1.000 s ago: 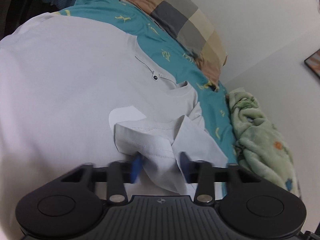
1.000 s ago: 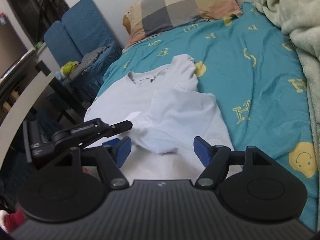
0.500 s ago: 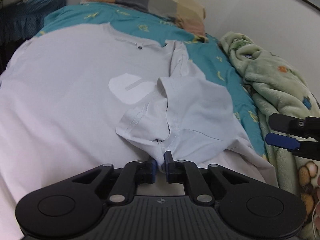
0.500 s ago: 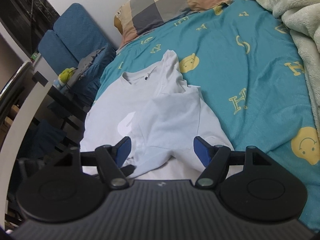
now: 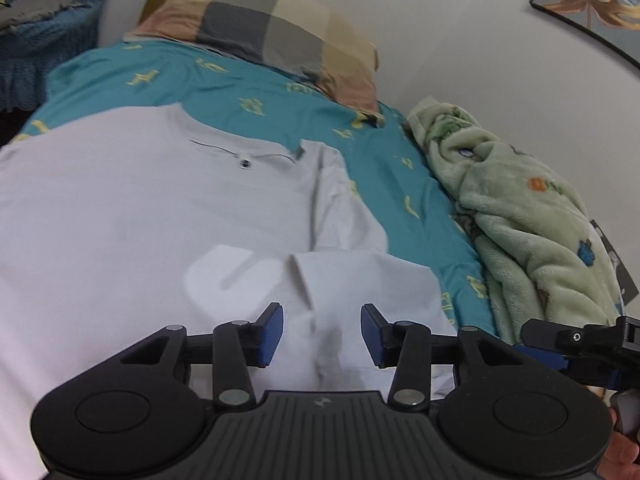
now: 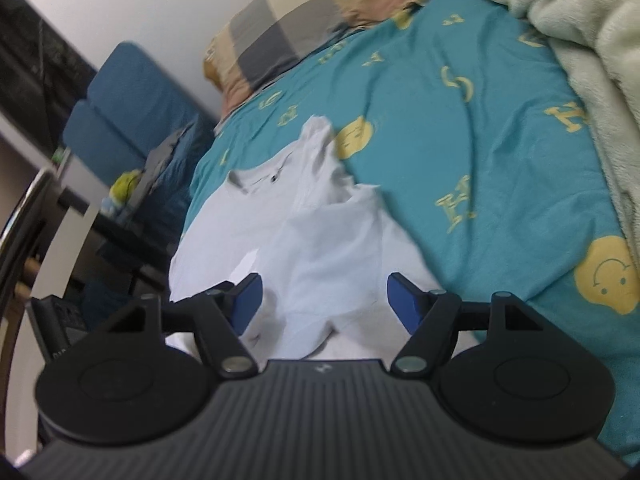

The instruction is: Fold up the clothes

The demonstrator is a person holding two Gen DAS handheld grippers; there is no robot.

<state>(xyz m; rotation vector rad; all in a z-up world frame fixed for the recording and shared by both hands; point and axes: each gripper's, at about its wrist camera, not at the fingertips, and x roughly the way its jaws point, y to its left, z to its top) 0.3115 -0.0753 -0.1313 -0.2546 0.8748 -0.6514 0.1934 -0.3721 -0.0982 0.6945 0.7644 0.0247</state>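
Since the earlier frame the left tongs (image 5: 322, 334) have just been opening and let go of the folded sleeve; the white T-shirt (image 5: 140, 216) lies on the bed (image 5: 400, 160), collar toward the pillow (image 5: 276, 32), a framed picture (image 5: 592, 0) on the wall. The right wrist view shows the right tongs (image 6: 322, 304) wide apart and empty over the shirt's hem, its length running to the pillow, plus a blue chair (image 6: 128, 108).

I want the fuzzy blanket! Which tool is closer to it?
Right. The right tool sits just beside the fuzzy pale green blanket; the left tool hovers over the white T-shirt, farther away.
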